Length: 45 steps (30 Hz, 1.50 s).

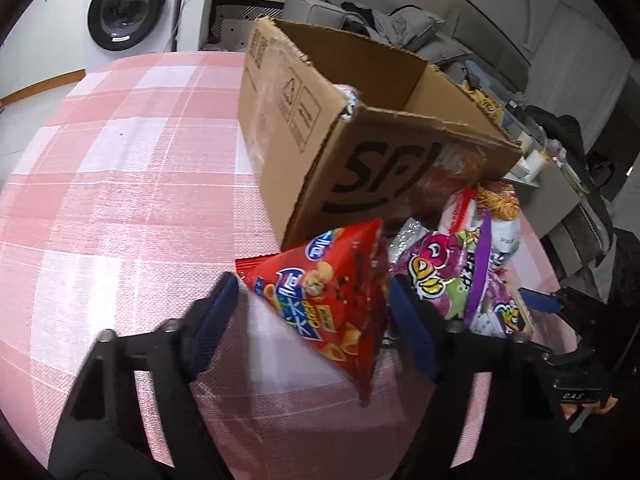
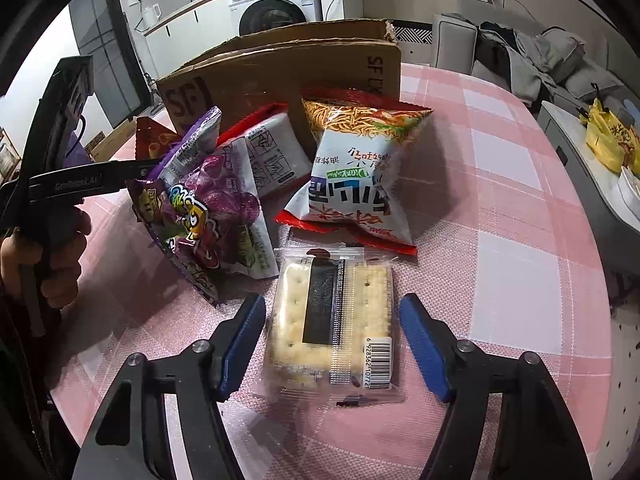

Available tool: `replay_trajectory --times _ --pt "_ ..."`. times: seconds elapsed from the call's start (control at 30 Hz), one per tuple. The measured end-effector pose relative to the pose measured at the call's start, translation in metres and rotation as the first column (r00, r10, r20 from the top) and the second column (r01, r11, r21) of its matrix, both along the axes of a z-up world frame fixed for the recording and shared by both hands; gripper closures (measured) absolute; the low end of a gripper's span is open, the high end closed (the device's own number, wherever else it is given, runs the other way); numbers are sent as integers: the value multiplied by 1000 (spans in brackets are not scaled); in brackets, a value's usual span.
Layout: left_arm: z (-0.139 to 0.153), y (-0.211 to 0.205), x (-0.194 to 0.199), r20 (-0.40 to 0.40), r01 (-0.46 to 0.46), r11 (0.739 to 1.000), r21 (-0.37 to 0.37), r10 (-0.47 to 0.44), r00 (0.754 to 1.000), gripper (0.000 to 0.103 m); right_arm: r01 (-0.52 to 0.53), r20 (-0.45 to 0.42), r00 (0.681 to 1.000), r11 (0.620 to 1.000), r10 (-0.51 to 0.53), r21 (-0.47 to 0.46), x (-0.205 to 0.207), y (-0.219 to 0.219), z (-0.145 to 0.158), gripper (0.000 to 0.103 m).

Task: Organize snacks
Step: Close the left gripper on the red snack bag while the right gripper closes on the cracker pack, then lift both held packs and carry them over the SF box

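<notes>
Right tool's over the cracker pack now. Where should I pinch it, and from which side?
Grip the cracker pack across its two long edges, coming down from above. It lies flat on the table, long axis in line with the right tool, whose fingers already flank those edges.

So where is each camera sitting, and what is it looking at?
Left wrist: sits on the left tool, looking down along its fingers at a red chip bag with the cardboard box behind; the other tool shows at the right edge.
Right wrist: sits on the right tool, looking down at a cracker pack; a hand holding the left tool shows on the left.
Both share the box, the purple snack bag and the pink checked tablecloth.
</notes>
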<state>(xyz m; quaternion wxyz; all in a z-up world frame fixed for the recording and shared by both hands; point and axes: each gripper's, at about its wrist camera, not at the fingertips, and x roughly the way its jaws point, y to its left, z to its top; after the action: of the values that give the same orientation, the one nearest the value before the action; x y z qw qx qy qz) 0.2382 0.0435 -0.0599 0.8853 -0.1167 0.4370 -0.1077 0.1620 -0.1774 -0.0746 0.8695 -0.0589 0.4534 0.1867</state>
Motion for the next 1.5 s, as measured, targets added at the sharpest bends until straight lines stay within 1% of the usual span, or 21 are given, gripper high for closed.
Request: replay_trajectory --times 0.23,0.33,0.6,0.67,0.73,0.87,0.97,1.2,1.5 --pt "0 -1 -5 30 21 1000 0 -21 999 60 2 -5 1000 1000 -2 11 1 -1 0 32" --pt "1 0 -9 48 21 1000 5 -21 999 63 2 -7 1000 1000 -2 11 3 -2 0 32" --pt "6 7 -21 75 12 1000 7 -12 997 64 -11 -6 1000 1000 11 1 0 -1 2 33" --pt "9 11 -27 87 3 1000 13 -4 996 64 -11 -12 1000 1000 10 -9 0 0 0 40" --pt "10 14 -30 92 -2 1000 11 1 996 64 -12 -4 1000 1000 12 -22 0 2 0 43" --pt "16 23 -41 113 -13 1000 13 12 993 64 -18 -1 1000 1000 18 -10 -3 2 2 43" --pt "22 27 -48 128 -19 1000 19 16 992 64 -28 17 999 1000 28 -8 -6 3 6 44" --pt "36 28 -59 158 -22 1000 19 18 987 64 -53 51 997 998 54 -28 -17 7 18 44" --pt "55 30 -70 198 -29 999 14 26 980 64 -21 101 995 999 16 47 -21 -14 41 44"
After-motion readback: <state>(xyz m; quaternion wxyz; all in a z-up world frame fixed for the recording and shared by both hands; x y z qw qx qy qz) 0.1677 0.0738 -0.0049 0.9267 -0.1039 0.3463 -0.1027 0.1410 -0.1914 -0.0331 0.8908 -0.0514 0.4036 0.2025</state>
